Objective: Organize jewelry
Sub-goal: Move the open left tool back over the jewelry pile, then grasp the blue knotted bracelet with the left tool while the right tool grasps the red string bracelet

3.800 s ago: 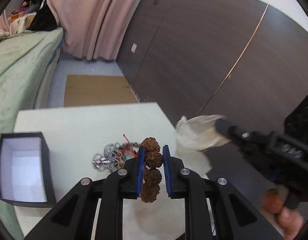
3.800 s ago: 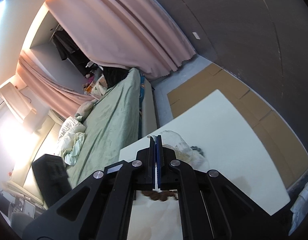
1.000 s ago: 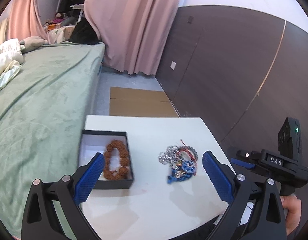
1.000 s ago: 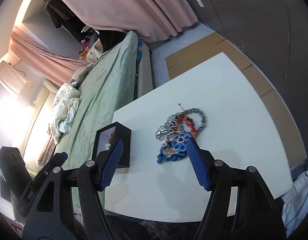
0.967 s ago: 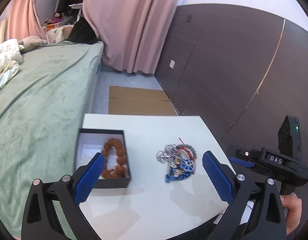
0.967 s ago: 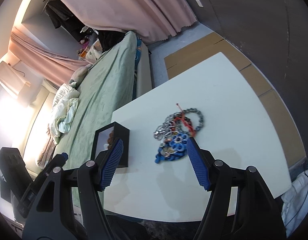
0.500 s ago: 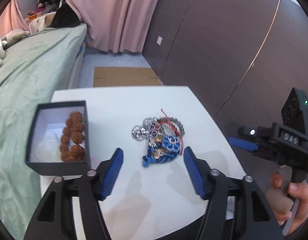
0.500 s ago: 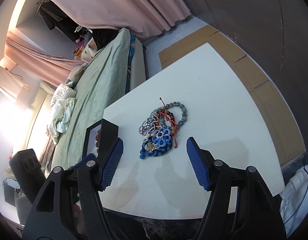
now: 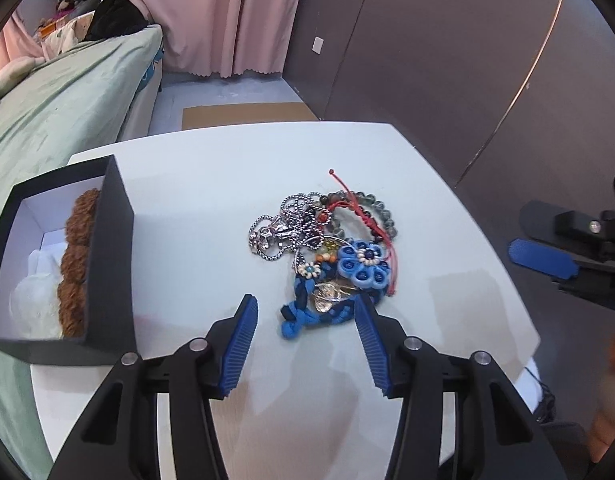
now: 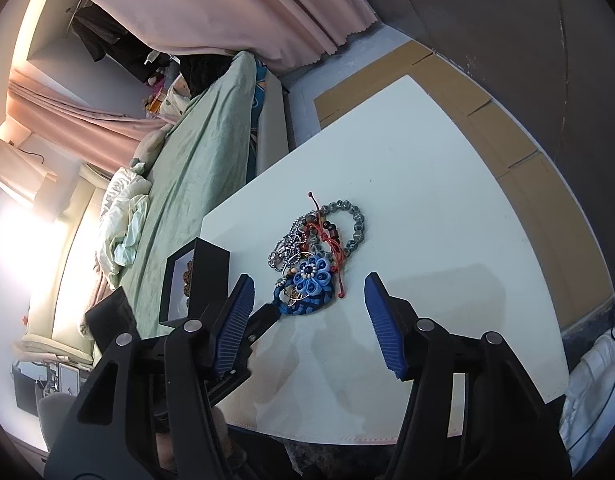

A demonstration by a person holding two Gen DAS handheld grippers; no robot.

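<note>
Left gripper (image 9: 305, 314) lowered toward jewelry pile (image 9: 327, 248) mid-table, jaws just narrowed, half open, holding nothing. Right gripper (image 10: 309, 294) also closing slightly, empty. Brown bead bracelet (image 9: 77, 256) in black box (image 9: 111, 264), left.

The black box's (image 9: 111, 248) near wall hides part of the brown bead bracelet (image 9: 77, 256).

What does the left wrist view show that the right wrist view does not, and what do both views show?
Only the left wrist view looks down into the black box and shows the brown bead bracelet lying in it beside white padding; the right gripper appears at its right edge.

Only the right wrist view shows the crumpled bedding on the bed and the white table's near edge.

Both show the tangled jewelry pile with the blue flower piece, the green bed and the pink curtain. Both grippers' jaws stand open.
</note>
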